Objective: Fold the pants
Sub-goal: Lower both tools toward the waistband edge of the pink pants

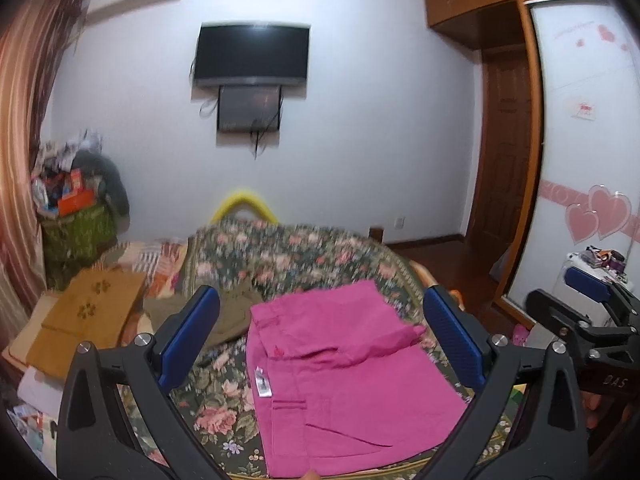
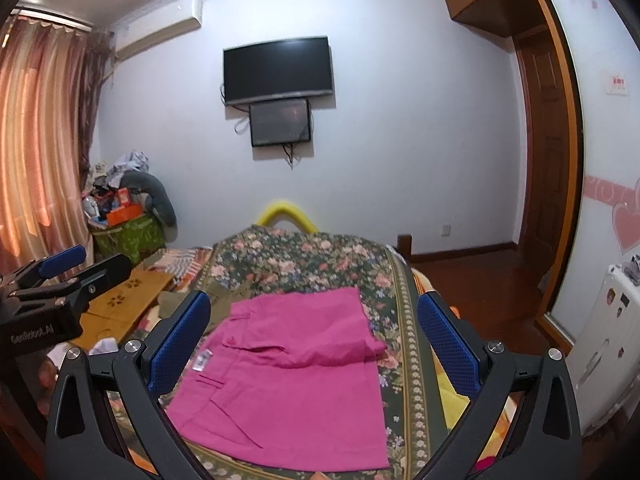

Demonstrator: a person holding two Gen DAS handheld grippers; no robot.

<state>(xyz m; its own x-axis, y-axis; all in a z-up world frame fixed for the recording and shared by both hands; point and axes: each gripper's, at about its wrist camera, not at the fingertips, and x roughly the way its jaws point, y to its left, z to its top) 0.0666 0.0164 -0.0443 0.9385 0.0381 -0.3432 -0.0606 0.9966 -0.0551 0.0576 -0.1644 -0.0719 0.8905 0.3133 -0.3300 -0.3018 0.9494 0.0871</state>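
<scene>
You are holding both grippers up above the bright pink cotton pants (image 1: 344, 380), which are lying partly folded on the flowery green bed cover (image 1: 288, 248). The left gripper (image 1: 320, 340) and the right gripper (image 2: 316, 340) are both showing their blue jaws wide apart and holding nothing. To do the next fold well, you are probably wanting to pinch the loose top flap (image 2: 304, 344) at two corners, lift both together, and lay it down flat with edges matching. The left view is showing the small white label (image 1: 262, 382) clearly; the right view is showing the pants' far right edge and something yellow (image 2: 452, 404) beside the cover.
</scene>
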